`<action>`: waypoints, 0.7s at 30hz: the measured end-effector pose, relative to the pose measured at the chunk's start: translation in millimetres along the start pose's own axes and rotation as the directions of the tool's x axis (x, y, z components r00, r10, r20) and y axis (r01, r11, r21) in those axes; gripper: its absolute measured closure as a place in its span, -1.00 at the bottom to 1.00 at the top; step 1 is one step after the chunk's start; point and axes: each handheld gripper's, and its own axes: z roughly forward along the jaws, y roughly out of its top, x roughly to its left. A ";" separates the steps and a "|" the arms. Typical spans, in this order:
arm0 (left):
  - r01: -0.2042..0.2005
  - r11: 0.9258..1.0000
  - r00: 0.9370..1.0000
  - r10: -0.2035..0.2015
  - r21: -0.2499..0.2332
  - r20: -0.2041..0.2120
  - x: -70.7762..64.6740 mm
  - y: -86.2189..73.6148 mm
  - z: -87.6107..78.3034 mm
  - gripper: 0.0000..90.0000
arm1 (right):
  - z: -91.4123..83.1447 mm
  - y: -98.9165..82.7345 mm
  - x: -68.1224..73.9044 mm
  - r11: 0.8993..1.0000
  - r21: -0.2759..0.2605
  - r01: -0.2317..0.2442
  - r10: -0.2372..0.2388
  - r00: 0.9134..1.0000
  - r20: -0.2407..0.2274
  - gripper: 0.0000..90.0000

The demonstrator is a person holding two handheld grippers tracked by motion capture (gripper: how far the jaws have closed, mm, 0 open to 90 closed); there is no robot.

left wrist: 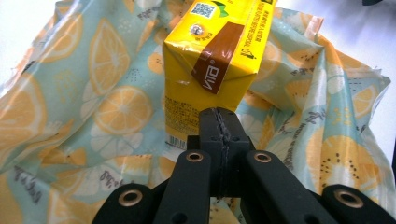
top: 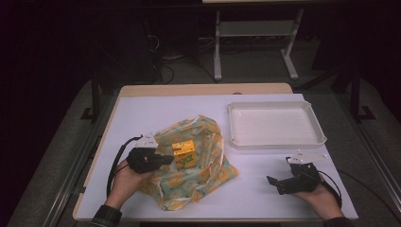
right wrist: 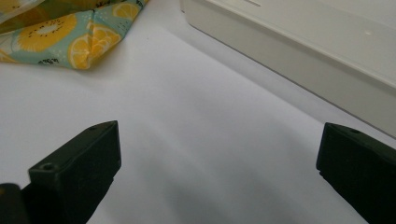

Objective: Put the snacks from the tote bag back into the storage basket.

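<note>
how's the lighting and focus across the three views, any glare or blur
High view: dim, dark surroundings, soft detail on the carton. Left gripper view: bright, carton print sharp, shut jaws slightly blurred. Right gripper view: the tray washes out pale, open jaws soft, shadow on the table between them.

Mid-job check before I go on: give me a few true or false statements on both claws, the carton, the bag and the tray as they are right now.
1. The left claw has its jaws closed together. True.
2. The yellow drink carton sits inside the white tray. False: it lies on the fruit-print bag, and the tray holds nothing.
3. The right claw is clamped on the bag. False: its jaws stand wide apart over bare table surface, gripping nothing.
4. The tray lies on the far right part of the table, beyond the right claw. True.
5. The left claw points at the tray. False: it points at the carton, right in front of its tips.
</note>
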 end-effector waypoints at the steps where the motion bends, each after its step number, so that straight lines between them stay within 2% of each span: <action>1: -0.005 1.000 1.000 0.005 -0.001 0.001 -0.8 0.4 0.7 0.99 | 0.0 0.0 0.0 1.000 0.000 0.001 -0.001 1.000 0.000 -1.00; 4: -0.004 1.000 1.000 0.004 0.003 0.008 -4.3 1.5 2.5 0.99 | 0.1 0.0 0.1 1.000 0.000 0.000 0.000 1.000 -0.001 -1.00; 9: -0.030 1.000 0.999 0.030 0.009 0.015 -7.6 3.3 5.2 0.99 | 0.0 0.1 0.2 1.000 0.000 0.002 -0.002 1.000 -0.001 -1.00; 21: -0.052 0.998 0.998 0.051 0.022 0.038 -16.4 7.5 12.4 0.99 | -0.7 -0.8 0.2 1.000 0.000 0.002 -0.002 1.000 -0.001 -1.00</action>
